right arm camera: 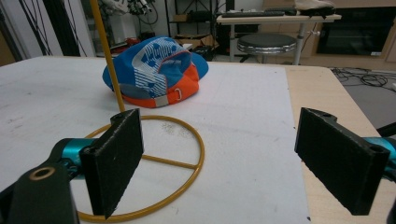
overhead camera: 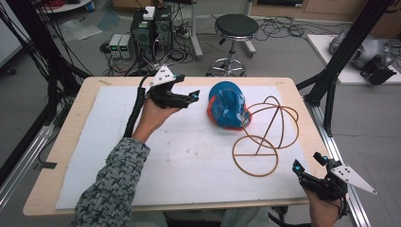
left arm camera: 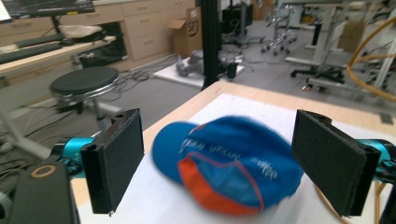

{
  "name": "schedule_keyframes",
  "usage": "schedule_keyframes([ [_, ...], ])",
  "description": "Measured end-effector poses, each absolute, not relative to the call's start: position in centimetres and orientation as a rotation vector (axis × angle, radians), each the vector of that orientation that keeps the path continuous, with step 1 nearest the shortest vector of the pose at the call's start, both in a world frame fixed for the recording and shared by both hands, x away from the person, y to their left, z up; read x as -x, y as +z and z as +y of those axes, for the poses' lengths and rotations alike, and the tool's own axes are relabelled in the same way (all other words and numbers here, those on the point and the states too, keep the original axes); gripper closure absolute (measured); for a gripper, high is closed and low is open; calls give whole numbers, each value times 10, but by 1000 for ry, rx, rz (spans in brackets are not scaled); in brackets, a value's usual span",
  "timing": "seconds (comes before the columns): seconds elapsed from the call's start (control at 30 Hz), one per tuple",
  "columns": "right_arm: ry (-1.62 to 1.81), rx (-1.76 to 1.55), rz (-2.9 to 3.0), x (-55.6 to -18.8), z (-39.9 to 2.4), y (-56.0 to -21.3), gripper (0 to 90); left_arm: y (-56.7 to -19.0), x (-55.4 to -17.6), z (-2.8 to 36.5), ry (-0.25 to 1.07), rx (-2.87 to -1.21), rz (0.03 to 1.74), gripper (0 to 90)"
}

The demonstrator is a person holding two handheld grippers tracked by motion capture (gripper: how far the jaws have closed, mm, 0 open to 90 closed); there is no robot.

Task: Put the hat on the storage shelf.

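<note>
On the left, the left claw hovers just left of the blue and orange cap, aimed at it with its jaws spread wide and nothing between them. The cap itself lies on the white mat covering the tabletop, toward the far middle. It looks soft and light, likely to crumple and slide if pushed, so the stiffer brim or the orange band at its edge seems the surest place to pinch. Touching the cap's right side stands a yellow wire frame of hoops, probably rigid but easily tipped. Well to the right of the cap, at the near corner, the right claw also gapes wide and empty.
</note>
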State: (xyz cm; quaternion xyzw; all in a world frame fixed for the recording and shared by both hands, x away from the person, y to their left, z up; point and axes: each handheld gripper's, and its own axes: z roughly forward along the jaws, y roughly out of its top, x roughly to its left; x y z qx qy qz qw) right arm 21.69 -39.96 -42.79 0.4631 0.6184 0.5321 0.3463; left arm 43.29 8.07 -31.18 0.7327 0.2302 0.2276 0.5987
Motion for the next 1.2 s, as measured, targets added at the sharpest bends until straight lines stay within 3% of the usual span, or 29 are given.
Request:
schedule_keyframes([
  [0.67,1374,-1203,1617,-216,-401,-429,146,-353,-463,-28,390,-1774,474,217],
  [1.2,1377,-1211,1618,-217,-402,-430,146,-389,-470,-65,355,-1891,511,315],
])
